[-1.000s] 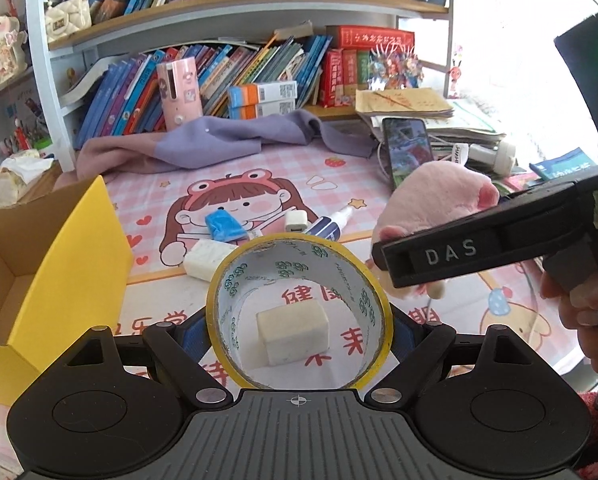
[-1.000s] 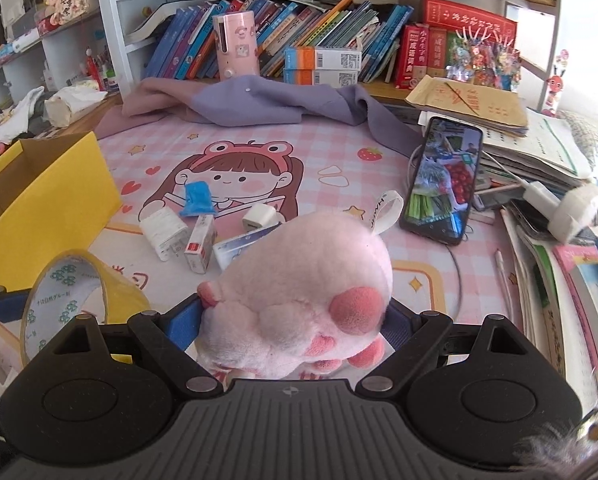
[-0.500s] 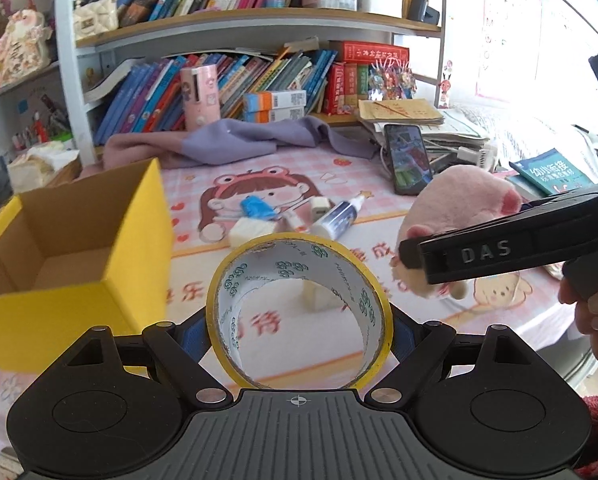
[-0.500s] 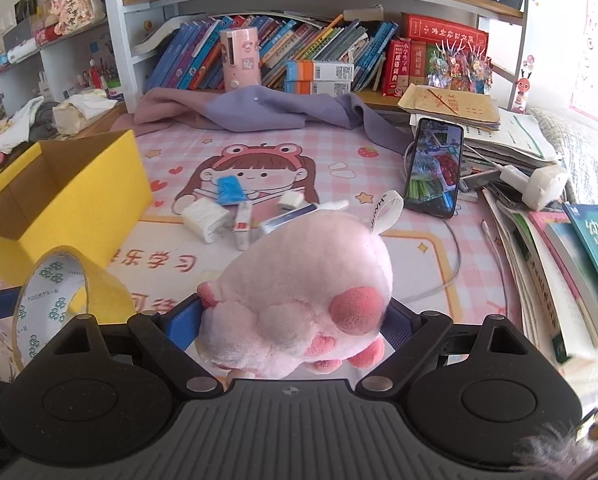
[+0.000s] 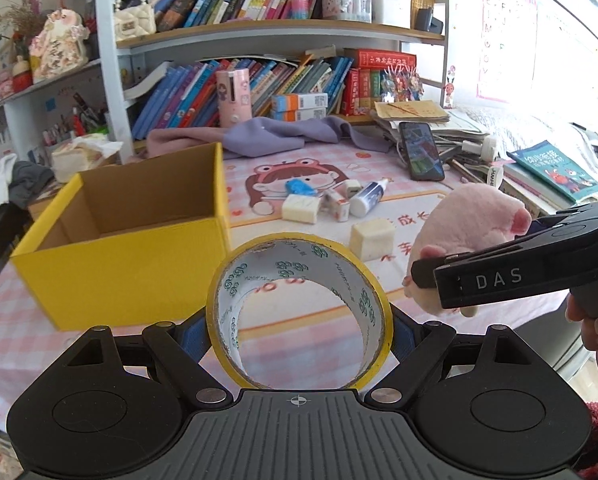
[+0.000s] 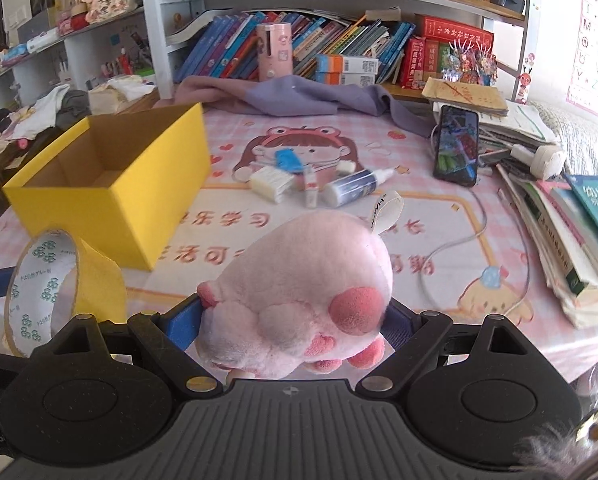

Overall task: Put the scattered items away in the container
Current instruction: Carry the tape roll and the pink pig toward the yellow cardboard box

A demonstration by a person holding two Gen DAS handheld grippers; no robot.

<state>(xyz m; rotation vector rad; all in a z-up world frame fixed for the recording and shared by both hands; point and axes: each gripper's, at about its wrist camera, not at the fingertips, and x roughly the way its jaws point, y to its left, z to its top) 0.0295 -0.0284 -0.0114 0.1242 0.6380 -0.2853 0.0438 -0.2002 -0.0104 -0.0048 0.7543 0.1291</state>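
My left gripper (image 5: 299,332) is shut on a yellow tape roll (image 5: 341,258), held above the table's near edge. My right gripper (image 6: 293,322) is shut on a pink plush toy (image 6: 299,280), which also shows in the left wrist view (image 5: 471,220). The open yellow box (image 5: 131,268) stands at the left, empty inside; it also shows in the right wrist view (image 6: 111,196). Scattered items lie on the pink mat: a white eraser block (image 5: 373,238), a white pack (image 5: 301,208), a small carton (image 5: 337,202), a glue bottle (image 5: 369,198), a blue wrapper (image 5: 299,188).
A phone (image 5: 421,152) with its cable lies at the right, beside stacks of books (image 6: 571,216). A purple cloth (image 5: 283,138) lies at the back under the bookshelf (image 5: 283,76). Clothes pile beyond the table's left side.
Both grippers have risen and pulled back from the table with their loads. More of the yellow box and the mat now shows. The eraser block no longer sits behind the tape ring.
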